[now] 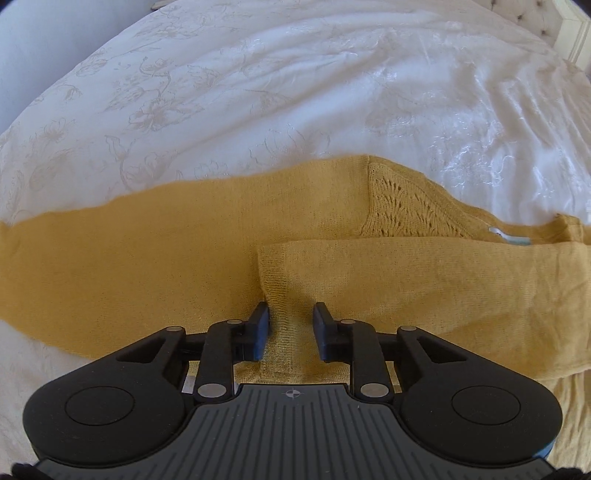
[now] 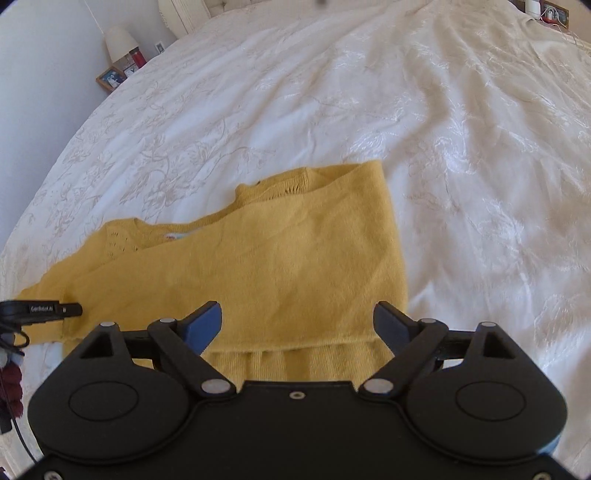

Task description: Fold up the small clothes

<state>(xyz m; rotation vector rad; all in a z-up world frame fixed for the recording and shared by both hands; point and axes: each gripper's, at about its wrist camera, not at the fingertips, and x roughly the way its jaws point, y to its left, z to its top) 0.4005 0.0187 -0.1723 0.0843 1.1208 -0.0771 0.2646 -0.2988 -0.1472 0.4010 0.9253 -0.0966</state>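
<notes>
A mustard-yellow knit sweater (image 1: 147, 258) lies flat on the white bed, one sleeve (image 1: 424, 266) folded across its body. It also shows in the right wrist view (image 2: 277, 266), with a white neck label (image 2: 173, 236). My left gripper (image 1: 290, 314) is partly open, its fingers on either side of the sleeve's ribbed cuff (image 1: 284, 295), not clamped. My right gripper (image 2: 297, 317) is wide open just above the sweater's lower hem and holds nothing. The tip of the left gripper (image 2: 55, 309) shows at the left edge of the right wrist view.
A white bedspread (image 2: 461, 166) with a pale floral pattern covers the bed all around the sweater. A bedside table with a lamp (image 2: 120, 38) and a picture frame (image 2: 110, 78) stands at the far left. A headboard (image 1: 576, 33) is at the far right.
</notes>
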